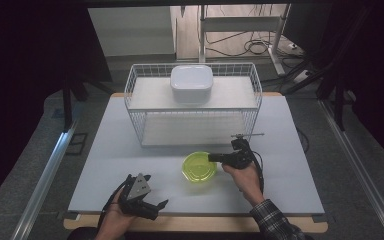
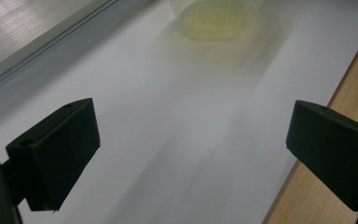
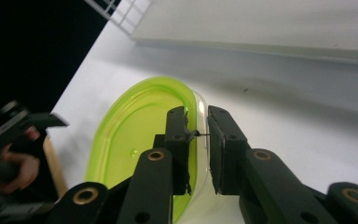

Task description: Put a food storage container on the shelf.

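A translucent green bowl point(image 1: 199, 167) sits on the white table point(image 1: 290, 180), just in front of the wire rack. My right gripper point(image 1: 213, 157) comes at it from the right. In the right gripper view the right gripper point(image 3: 196, 117) has one jaw inside and one outside the rim of the bowl point(image 3: 135, 126), pressed on the wall between them. My left gripper point(image 1: 156, 190) rests near the table's front edge, left of the bowl, wide open with nothing in it. In the left gripper view the left gripper point(image 2: 193, 126) points towards the blurred bowl point(image 2: 214, 21).
A white wire rack point(image 1: 136, 125) stands at the back of the table with a white lidded container point(image 1: 191, 83) on its top shelf. A wooden strip point(image 1: 195, 224) runs along the table's front edge. Dark floor and metal rails lie on both sides.
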The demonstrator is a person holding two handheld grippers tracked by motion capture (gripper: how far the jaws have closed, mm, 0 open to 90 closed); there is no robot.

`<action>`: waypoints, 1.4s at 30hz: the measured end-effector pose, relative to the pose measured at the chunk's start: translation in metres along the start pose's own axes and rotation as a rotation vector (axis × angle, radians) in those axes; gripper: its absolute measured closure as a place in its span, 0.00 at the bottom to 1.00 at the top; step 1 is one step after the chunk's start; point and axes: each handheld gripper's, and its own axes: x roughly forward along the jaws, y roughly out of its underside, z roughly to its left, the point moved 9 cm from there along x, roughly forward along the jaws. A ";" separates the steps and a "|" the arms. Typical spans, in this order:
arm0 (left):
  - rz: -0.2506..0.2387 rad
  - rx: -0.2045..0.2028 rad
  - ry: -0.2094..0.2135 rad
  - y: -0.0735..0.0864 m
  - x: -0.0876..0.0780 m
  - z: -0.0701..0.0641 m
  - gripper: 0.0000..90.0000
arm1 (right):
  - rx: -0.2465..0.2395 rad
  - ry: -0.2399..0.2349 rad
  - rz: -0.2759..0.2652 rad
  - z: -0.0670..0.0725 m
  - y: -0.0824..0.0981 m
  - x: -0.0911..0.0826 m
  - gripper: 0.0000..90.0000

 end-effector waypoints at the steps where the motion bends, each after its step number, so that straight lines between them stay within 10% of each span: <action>1: -0.001 0.000 0.000 0.000 0.000 0.000 0.03 | 0.007 0.007 -0.003 -0.002 -0.001 0.001 0.84; 10: 0.000 0.000 0.002 0.000 0.001 -0.001 0.03 | 0.056 0.010 -0.033 -0.001 0.001 -0.003 0.72; 16: 0.001 0.003 0.003 0.000 0.000 -0.001 0.03 | 0.071 0.007 -0.033 -0.001 0.002 0.002 0.88; 32: 0.001 0.005 0.002 0.000 0.000 -0.001 0.03 | 0.085 -0.114 -0.065 0.020 -0.007 -0.008 0.93; 42: 0.002 0.006 0.003 0.000 0.000 -0.001 0.03 | -0.029 0.015 -0.039 0.010 -0.007 -0.007 0.88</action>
